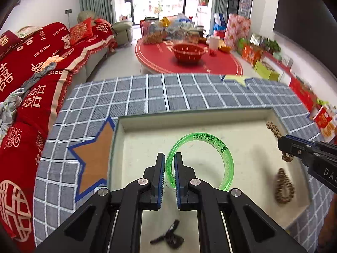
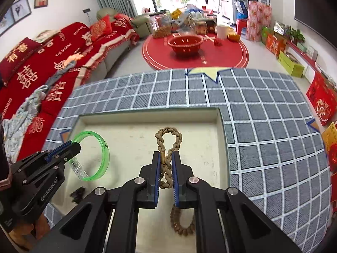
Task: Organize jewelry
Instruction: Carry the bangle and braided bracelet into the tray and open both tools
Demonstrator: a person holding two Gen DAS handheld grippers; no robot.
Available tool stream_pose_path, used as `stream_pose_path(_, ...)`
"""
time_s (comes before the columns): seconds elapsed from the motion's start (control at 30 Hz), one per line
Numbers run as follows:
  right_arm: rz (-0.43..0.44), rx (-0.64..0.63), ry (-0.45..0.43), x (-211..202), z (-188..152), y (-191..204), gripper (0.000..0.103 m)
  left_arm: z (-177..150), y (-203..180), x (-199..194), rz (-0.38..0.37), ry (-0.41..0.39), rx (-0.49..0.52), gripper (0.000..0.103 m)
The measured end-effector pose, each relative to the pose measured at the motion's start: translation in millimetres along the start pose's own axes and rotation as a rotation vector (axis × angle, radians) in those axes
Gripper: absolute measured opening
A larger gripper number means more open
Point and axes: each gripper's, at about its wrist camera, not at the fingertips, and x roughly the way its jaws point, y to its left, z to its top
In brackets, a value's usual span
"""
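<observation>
Both your grippers are loaded over the tray [image 1: 210, 113].

Your left gripper [image 1: 169, 164] is clamped on the near-left rim of the green bangle [image 1: 228, 164]; its ring opens to the right. Your right gripper [image 2: 166, 164] pinches the braided cord bracelet [image 2: 168, 137], long axis running straight away from you, loop at the far end. A beaded bracelet [image 1: 283, 184] lies below it, a dark trinket [image 1: 168, 237] near left.

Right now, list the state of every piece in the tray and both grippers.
Left gripper: shut on the translucent green plastic bangle, tilted up off the floor.
Right gripper: shut on the tan braided rope bracelet, twisted into a figure-eight.
Tan beaded bracelet: lying flat, free.
Small dark hair clip: lying flat, free.
Shallow cream tray: open, lidless.
</observation>
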Motion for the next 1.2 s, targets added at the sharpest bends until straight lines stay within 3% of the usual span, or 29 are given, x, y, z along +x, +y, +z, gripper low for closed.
stream_pose_path(0.23, -0.009, 0.026, 0.047, 30, -5, -8, 0.011, -4, -3, 26, 0.025, 0.053, 0.015, 0.022)
stream_pose_path(0.47, -0.009, 0.044, 0.077, 43, -13, -11, 0.012, -7, -10, 27, 0.069, 0.046, 0.054, 0.022)
stream_pose_path(0.53, -0.007, 0.044, 0.083, 43, -13, -12, 0.015, -7, -11, 27, 0.081, 0.041, 0.065, 0.022)
stream_pose_path(0.57, -0.002, 0.047, 0.087, 42, -12, -12, 0.023, -7, -12, 26, 0.084, 0.041, 0.065, 0.022)
stream_pose_path(0.6, 0.003, 0.055, 0.091, 41, -12, -13, 0.037, -7, -12, 24, 0.083, 0.04, 0.061, 0.022)
stream_pose_path(0.67, 0.015, 0.068, 0.078, 37, -11, -14, 0.048, -6, -12, 20, 0.07, 0.038, 0.051, 0.022)
stream_pose_path(1.13, 0.09, 0.124, 0.001, -14, -16, -8, 0.057, -11, -8, -31, -0.02, -0.031, -0.006, 0.023)
stream_pose_path(1.17, 0.091, 0.124, -0.005, -19, -18, -7, 0.057, -14, -6, -37, -0.028, -0.033, -0.013, 0.032)
stream_pose_path(1.2, 0.092, 0.123, -0.008, -23, -19, -7, 0.058, -16, -5, -41, -0.035, -0.036, -0.019, 0.054)
